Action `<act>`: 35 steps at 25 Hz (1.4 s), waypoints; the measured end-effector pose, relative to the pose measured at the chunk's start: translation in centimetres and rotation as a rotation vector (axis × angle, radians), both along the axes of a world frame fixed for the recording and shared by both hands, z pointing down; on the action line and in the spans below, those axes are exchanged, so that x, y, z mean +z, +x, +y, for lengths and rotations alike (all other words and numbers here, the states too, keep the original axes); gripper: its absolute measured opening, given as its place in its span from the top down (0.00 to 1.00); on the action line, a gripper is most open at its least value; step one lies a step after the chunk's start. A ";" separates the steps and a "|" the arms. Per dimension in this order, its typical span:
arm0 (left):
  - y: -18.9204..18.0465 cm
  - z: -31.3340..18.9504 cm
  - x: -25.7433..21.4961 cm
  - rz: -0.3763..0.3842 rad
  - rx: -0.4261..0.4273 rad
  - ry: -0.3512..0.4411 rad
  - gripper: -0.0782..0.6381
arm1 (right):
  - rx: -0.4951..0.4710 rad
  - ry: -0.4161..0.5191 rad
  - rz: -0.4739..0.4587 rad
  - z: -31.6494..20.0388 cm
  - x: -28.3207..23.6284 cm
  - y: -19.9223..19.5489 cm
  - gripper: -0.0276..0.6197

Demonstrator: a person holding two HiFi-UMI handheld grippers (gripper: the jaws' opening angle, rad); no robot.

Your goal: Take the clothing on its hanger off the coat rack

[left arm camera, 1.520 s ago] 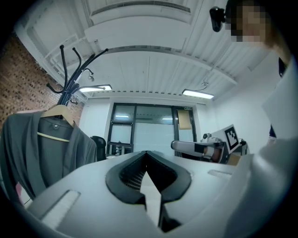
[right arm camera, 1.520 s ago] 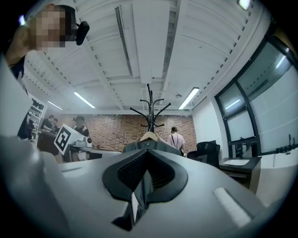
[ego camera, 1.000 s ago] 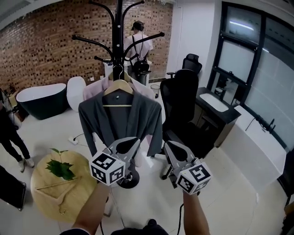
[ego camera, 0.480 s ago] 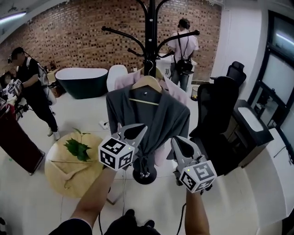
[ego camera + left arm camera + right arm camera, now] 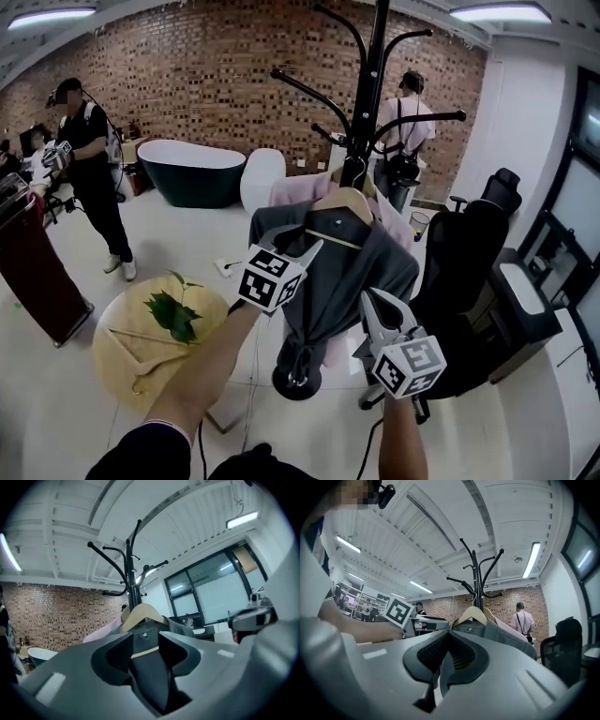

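Observation:
A grey garment point(image 5: 342, 272) hangs on a wooden hanger point(image 5: 349, 200) from the black coat rack point(image 5: 374, 84), with a pink garment point(image 5: 298, 190) behind it. My left gripper point(image 5: 307, 247) is raised to the grey garment's left shoulder. Its jaws are opening, and in the left gripper view point(image 5: 146, 635) the hanger point(image 5: 143, 614) and grey cloth point(image 5: 150, 677) show in the gap, with no pad pressing on them. My right gripper point(image 5: 369, 297) hangs lower, right of the garment, jaws together and empty. Its own view point(image 5: 449, 634) looks up at the hanger point(image 5: 474, 614).
A round wooden table point(image 5: 112, 361) with leaves and a spare hanger stands at lower left. A black office chair point(image 5: 473, 281) is right of the rack, whose base point(image 5: 300, 381) sits on the floor. A dark bathtub point(image 5: 192, 173) and standing people point(image 5: 89, 178) are behind.
My left gripper has risen and reached forward to the grey garment, and its jaws have parted. The right gripper stays low beside it. The view has swung, so the rack sits further right.

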State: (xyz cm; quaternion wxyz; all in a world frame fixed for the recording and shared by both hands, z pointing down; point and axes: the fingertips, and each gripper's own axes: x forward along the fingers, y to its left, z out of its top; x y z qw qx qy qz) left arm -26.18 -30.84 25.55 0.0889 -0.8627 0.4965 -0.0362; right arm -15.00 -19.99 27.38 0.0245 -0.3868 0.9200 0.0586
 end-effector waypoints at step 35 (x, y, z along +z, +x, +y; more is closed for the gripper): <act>0.7 -10.8 -2.9 -0.519 -0.096 0.165 0.68 | 0.178 -0.001 0.030 -3.6 0.5 1.7 0.95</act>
